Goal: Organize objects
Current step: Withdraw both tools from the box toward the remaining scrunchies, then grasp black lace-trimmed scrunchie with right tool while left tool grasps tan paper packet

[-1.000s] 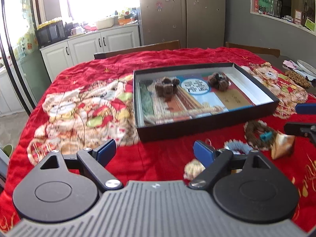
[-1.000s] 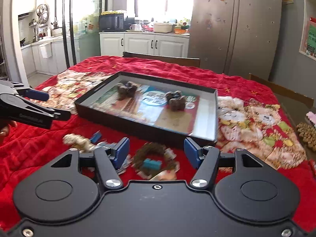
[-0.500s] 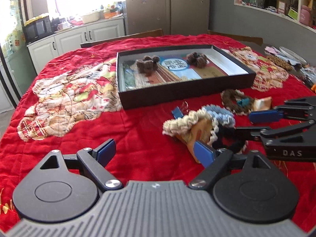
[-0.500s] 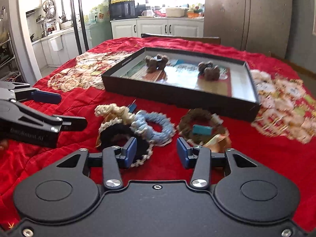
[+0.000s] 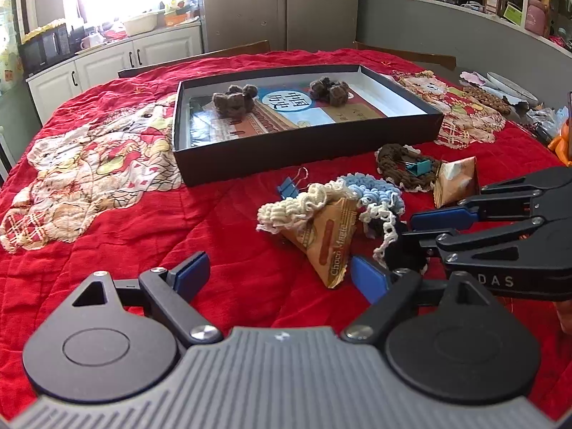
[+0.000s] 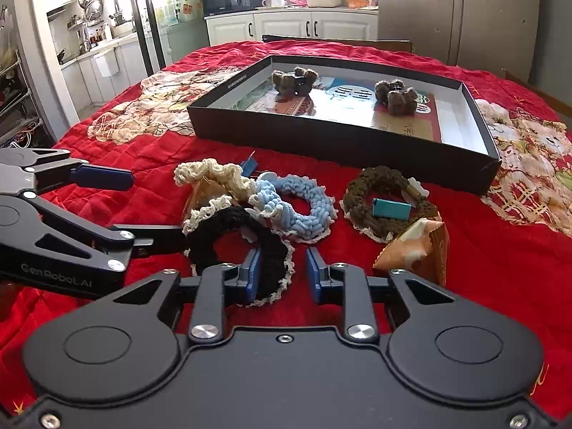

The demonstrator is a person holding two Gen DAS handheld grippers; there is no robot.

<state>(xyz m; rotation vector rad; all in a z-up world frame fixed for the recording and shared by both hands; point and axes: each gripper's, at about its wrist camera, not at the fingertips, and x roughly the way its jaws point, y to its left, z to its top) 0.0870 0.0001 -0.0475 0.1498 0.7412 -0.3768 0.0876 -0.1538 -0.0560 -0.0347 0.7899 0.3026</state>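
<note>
Right tongs (image 6: 280,273) angled down over black scrunchie (image 6: 237,246)

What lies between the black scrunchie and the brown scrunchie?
The light blue scrunchie lies between the black scrunchie and the brown scrunchie, seen in the right wrist view.

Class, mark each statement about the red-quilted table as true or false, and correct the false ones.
1. Two brown crocheted pieces lie inside the shallow black box. True.
2. The light-blue crocheted ring lies inside the box. False: it lies on the red quilt in front of it.
3. A teal binder clip rests on the brown crocheted ring. True.
4. The right tongs grip the triangular orange packet. False: the black crocheted ring is between them.
5. The left tongs are open. True.
</note>
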